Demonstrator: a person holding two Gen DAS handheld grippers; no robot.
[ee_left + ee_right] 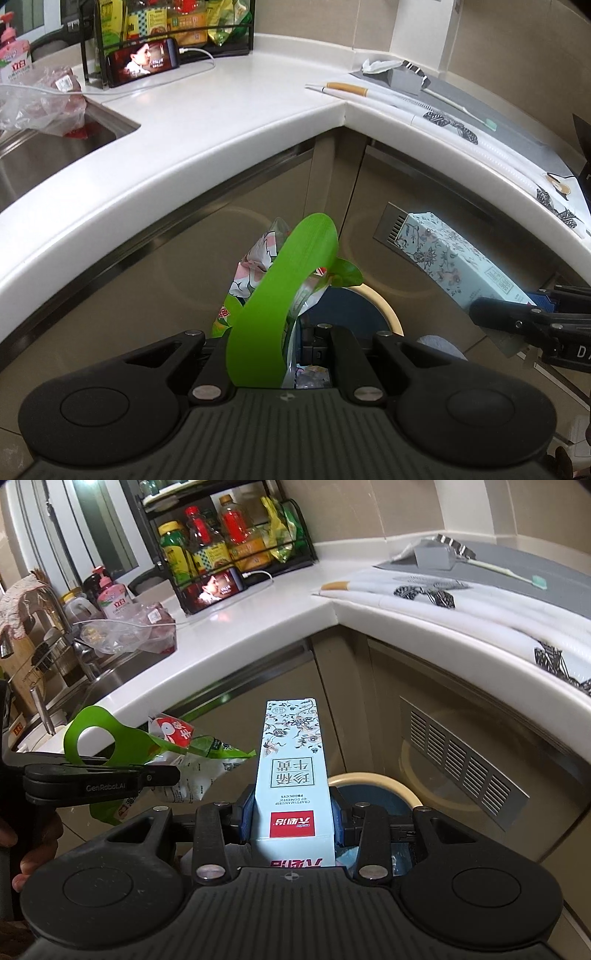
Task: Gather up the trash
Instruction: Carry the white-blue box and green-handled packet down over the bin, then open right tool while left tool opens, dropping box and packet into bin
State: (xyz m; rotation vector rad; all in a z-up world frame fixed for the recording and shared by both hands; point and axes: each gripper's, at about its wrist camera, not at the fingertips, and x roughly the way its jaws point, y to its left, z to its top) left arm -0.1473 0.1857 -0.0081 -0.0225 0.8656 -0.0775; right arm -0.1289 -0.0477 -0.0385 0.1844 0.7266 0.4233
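two claws, bin (373, 782) mostly hidden behind carton (291, 768), wrappers (258, 266)

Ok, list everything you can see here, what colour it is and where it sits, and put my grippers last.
Carton: one, pale blue with floral print, clamped in the right gripper.
Green bag: one, with printed wrappers, pinched in the left gripper.
Bin: one, cream rim, dark inside, on the floor below both grippers.
Phone: one, screen lit, propped against the rack.
Rack: one, black wire, holding bottles, back of the counter.
Sink: one, steel, left.
Toothbrush: one, pale green, on the grey mat.
Left gripper: black, shut.
Right gripper: black, blue pads.
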